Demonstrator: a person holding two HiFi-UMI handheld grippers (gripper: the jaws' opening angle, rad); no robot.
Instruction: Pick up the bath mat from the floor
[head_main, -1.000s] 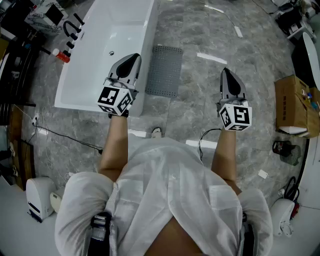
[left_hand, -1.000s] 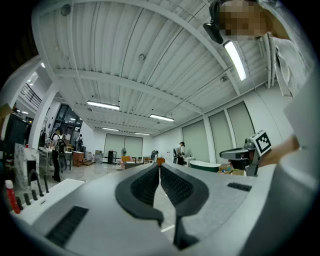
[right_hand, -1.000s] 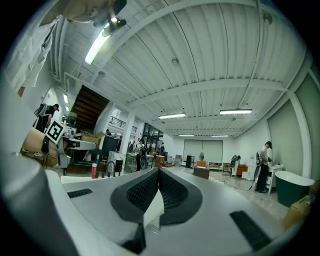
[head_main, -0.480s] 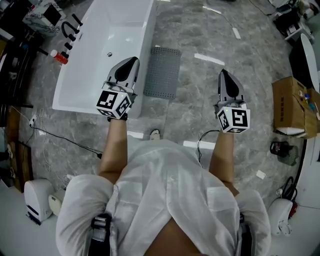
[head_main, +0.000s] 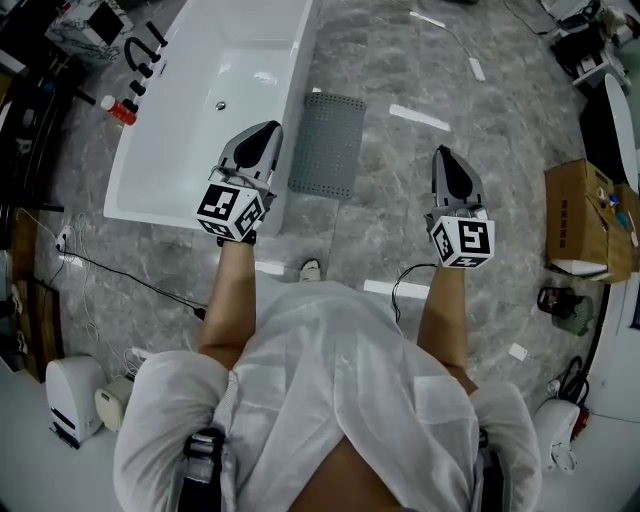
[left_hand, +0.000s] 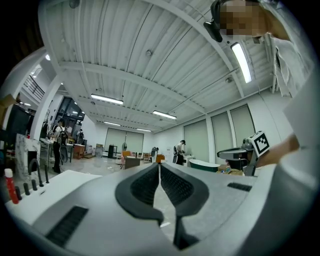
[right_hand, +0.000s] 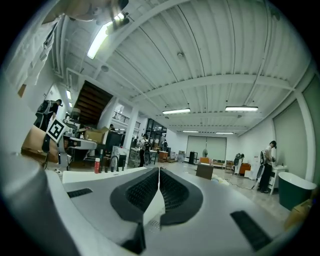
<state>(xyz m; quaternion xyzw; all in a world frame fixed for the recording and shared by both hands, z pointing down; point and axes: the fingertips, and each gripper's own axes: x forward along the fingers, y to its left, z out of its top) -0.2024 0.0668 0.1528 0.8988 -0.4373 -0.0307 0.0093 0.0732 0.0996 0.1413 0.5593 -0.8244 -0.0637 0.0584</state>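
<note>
A grey dotted bath mat (head_main: 329, 143) lies flat on the marble floor beside the white bathtub (head_main: 190, 130), ahead of the person. My left gripper (head_main: 266, 135) is held out over the tub's right rim, just left of the mat, its jaws shut with nothing between them. My right gripper (head_main: 444, 160) hovers above bare floor to the right of the mat, also shut and empty. In both gripper views the jaws (left_hand: 159, 167) (right_hand: 158, 172) point level across the room, and the mat does not show there.
A cardboard box (head_main: 590, 215) stands at the right. A cable (head_main: 120, 275) runs over the floor at the left, near white appliances (head_main: 75, 400). A red-capped bottle (head_main: 118, 110) and black fittings sit by the tub's left rim. White tape strips (head_main: 420, 118) mark the floor.
Both grippers have shifted only slightly in the head view; the left drifted a little right and down, the right a little up. The mat has not moved.
</note>
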